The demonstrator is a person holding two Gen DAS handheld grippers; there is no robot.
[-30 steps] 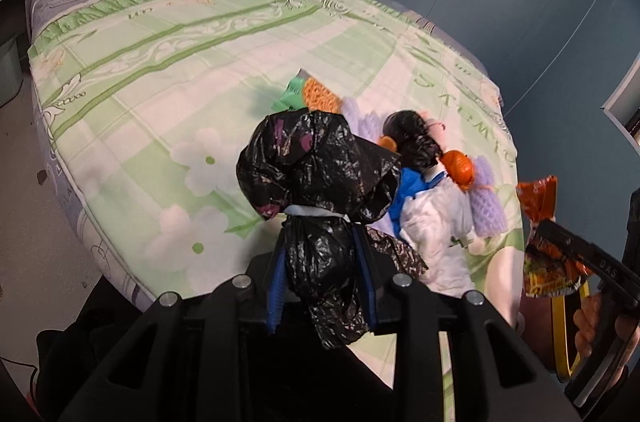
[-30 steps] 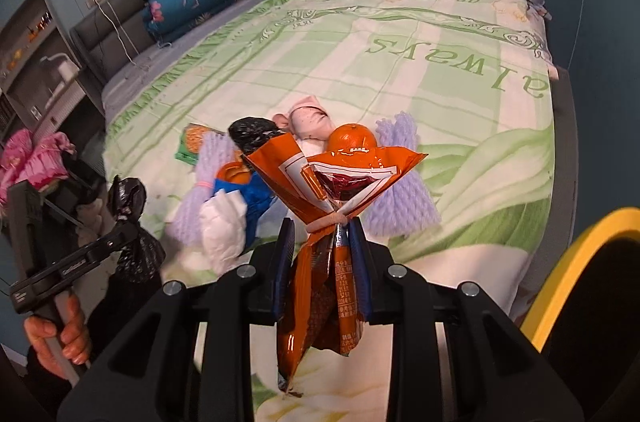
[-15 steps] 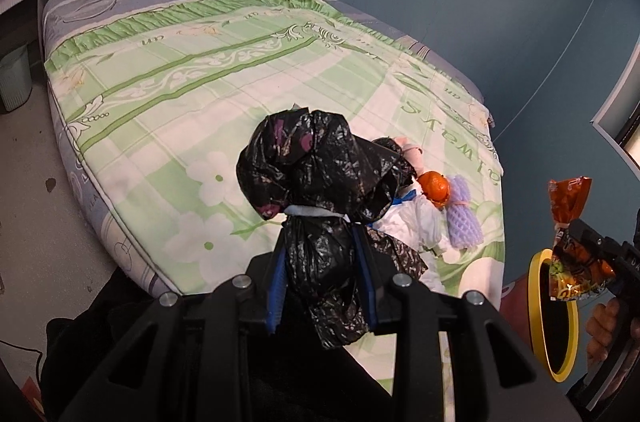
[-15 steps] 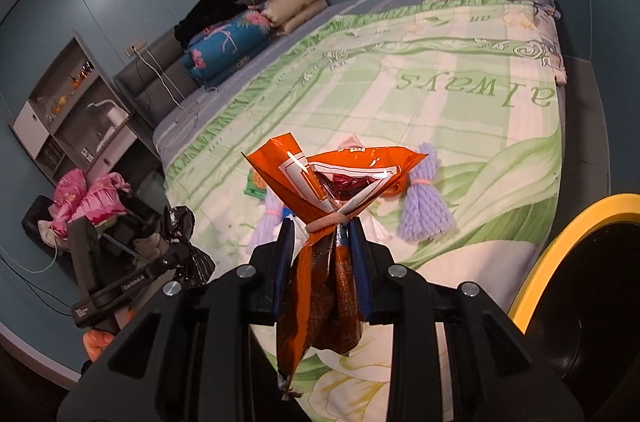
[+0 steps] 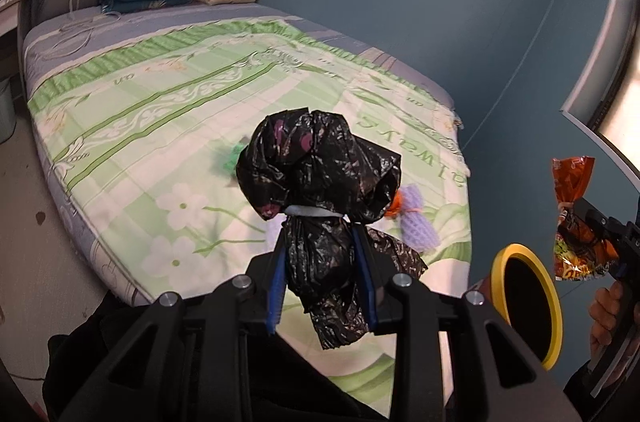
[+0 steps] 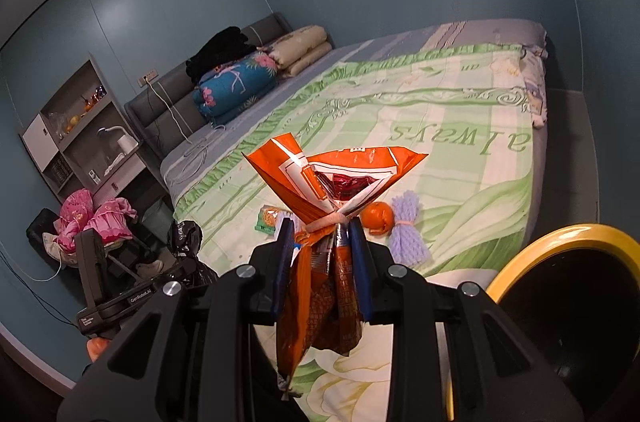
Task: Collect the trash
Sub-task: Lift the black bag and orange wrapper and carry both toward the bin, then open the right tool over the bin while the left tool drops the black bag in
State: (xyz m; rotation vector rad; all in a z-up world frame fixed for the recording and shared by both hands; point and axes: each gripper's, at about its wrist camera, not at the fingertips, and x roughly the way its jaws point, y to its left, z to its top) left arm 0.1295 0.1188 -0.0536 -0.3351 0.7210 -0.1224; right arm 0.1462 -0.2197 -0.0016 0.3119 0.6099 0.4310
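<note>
Bed [image 6: 460, 110] with the green floral sheet fills the background; at four o'clock in the right wrist view gapes the yellow-rimmed black bin [image 6: 560, 234]. Left gripper [image 5: 322, 262] pinches a crumpled black plastic bag [image 5: 320, 166] at its tied neck, soft and feather-light by the look of it. Right gripper [image 6: 320, 254] squeezes an orange foil snack wrapper [image 6: 336, 178] below its rubber-banded waist, crinkly and probably slippery, so that bunched neck is the safest hold. On the sheet at twelve o'clock wait a lilac foam fruit net [image 6: 408, 226], an orange [image 6: 378, 216] and a small green packet [image 6: 268, 218].
</note>
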